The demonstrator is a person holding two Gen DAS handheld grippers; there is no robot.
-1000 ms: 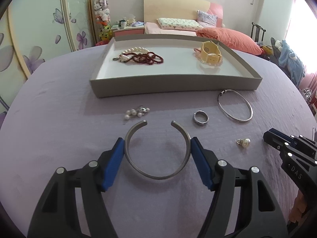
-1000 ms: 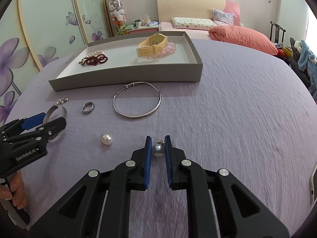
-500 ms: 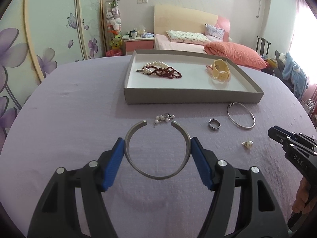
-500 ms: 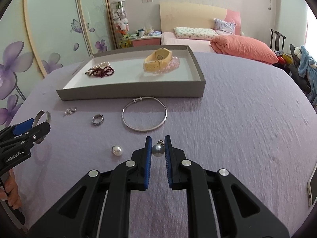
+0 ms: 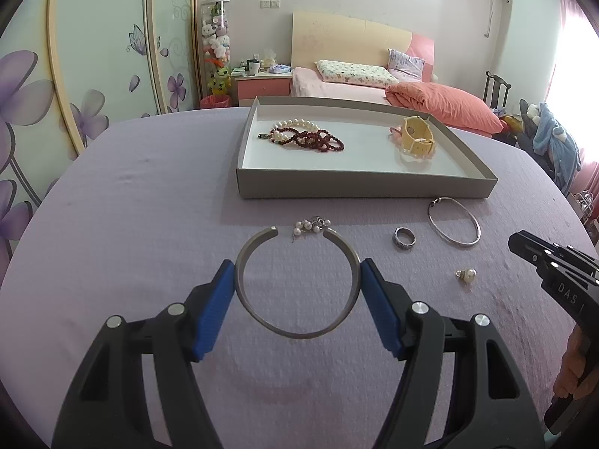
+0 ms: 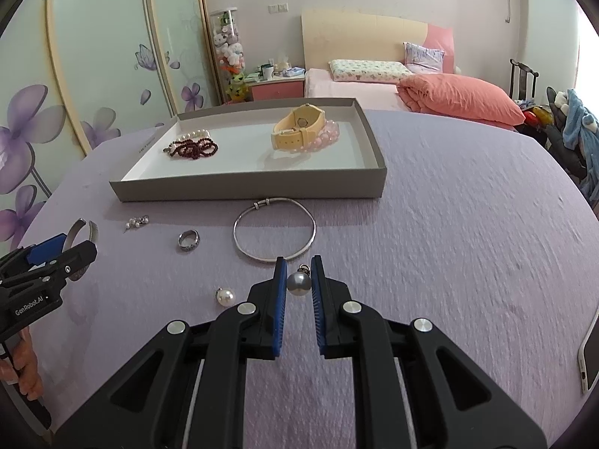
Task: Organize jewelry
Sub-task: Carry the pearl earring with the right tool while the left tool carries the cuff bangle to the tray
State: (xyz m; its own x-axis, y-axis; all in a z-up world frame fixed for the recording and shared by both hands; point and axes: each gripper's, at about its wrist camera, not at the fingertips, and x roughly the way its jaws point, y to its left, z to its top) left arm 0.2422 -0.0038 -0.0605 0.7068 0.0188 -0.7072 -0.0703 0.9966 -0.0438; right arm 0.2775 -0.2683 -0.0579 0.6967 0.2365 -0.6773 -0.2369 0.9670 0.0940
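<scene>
Left gripper [image 5: 297, 292] is clamped w/ its blue pads on an open-ended silver metal cuff bangle [image 5: 297, 280], center of the left view. Right gripper [image 6: 298, 284] is pinching a grey pearl pendant [image 6: 298, 283] mid-frame. Shallow grey cardboard tray [image 6: 247, 189] w/ a cream watch [image 6: 297, 127] sits above, upper center; a thin silver bangle [image 6: 274, 234] lies just below it on the purple cloth.

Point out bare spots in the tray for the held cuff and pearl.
Tray floor is free in the middle, between the bead strands and the yellow watch, and along the near wall. Both ends are crowded; so is the cloth in front with loose pieces.
</scene>
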